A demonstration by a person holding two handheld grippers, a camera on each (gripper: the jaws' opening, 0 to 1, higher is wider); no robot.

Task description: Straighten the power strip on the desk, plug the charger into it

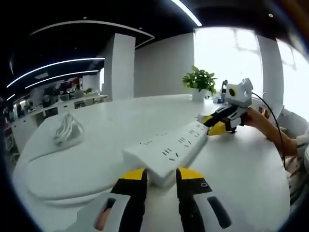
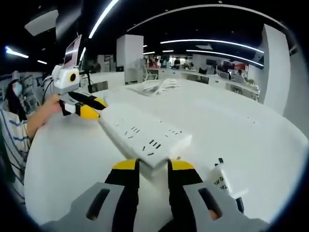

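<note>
We hold the power strip (image 1: 169, 147) by its two ends above the white table (image 1: 241, 164), left gripper (image 1: 161, 176) and right gripper (image 2: 153, 169) each with jaws clamped on an end, so we should swing it level and square, minding the charger (image 2: 223, 180) at 4 o'clock.

Charger (image 2: 223, 181) print, seemingly unreadable

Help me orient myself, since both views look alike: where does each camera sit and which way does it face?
Left gripper view: rides the left gripper, looking along the power strip toward the right gripper and a plant; a person's forearm shows.
Right gripper view: rides the right gripper, facing back at the left gripper; a hand shows, a charger beside.
Shared: strip, both grippers, white desk.
</note>
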